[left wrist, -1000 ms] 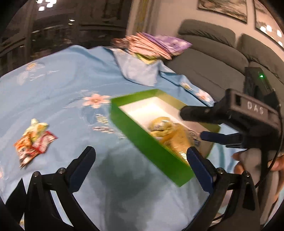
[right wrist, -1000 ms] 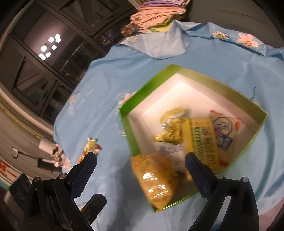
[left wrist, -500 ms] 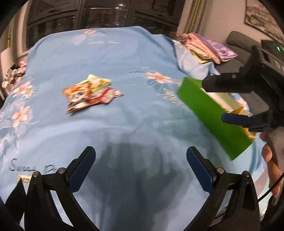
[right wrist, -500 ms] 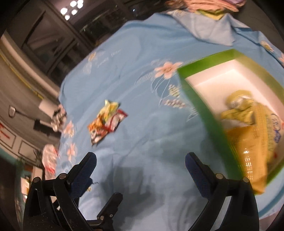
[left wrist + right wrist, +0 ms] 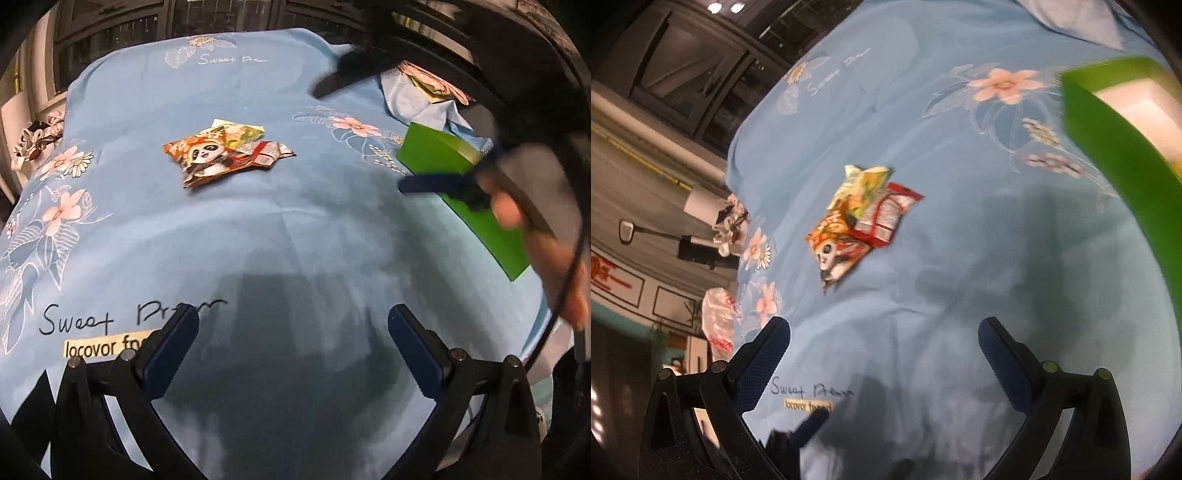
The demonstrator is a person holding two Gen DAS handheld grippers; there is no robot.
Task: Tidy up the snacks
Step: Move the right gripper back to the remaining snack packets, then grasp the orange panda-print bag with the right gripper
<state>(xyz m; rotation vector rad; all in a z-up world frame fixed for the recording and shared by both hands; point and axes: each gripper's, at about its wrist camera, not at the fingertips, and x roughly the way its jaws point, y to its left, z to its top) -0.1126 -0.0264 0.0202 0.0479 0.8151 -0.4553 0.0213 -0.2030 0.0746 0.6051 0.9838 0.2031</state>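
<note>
Left view only: person's hand [image 5: 554, 236] beside green box [image 5: 436, 155]. Snack packets [image 5: 225, 153] on blue cloth [image 5: 258, 229], left of box, well ahead of both grippers' fingers [image 5: 173, 350], wide apart, empty.

From the left wrist view, we found the snack packets [image 5: 225, 153] lying overlapped on the cloth [image 5: 258, 229] at eleven o'clock. The box [image 5: 458, 184] sat at two o'clock, well apart from them, behind the right gripper [image 5: 424, 184].

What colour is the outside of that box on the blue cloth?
Bright green on the rectangular cardboard box, with a white inside; the right wrist view shows it best.
</note>
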